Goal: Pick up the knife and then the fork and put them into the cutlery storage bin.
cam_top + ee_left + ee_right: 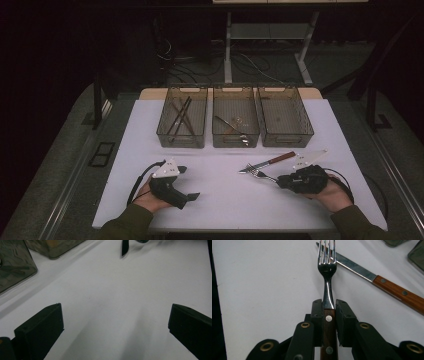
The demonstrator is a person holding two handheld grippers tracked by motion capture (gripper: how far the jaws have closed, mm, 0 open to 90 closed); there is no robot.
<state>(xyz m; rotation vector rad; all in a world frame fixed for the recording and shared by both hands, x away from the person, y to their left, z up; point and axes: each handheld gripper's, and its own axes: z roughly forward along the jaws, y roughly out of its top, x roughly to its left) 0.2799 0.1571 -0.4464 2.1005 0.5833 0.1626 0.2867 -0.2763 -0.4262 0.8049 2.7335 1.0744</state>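
Observation:
A fork [260,173] with a wooden handle points left across the white table [220,205], and my right gripper [280,181] is shut on its handle. In the right gripper view the fork [327,262] runs straight ahead from the gripper [329,303], its tines crossing the blade of a wooden-handled knife [387,285]. The knife [272,161] lies flat just behind the fork. My left gripper [189,183] rests near the front left, open. Between its jaws in the left gripper view [116,315] lies bare table.
Three see-through bins stand in a row at the back. The left bin [181,141] holds long dark sticks, the middle bin [235,141] holds a few utensils, and the right bin [286,140] looks nearly bare. Table legs and cables lie beyond the far edge.

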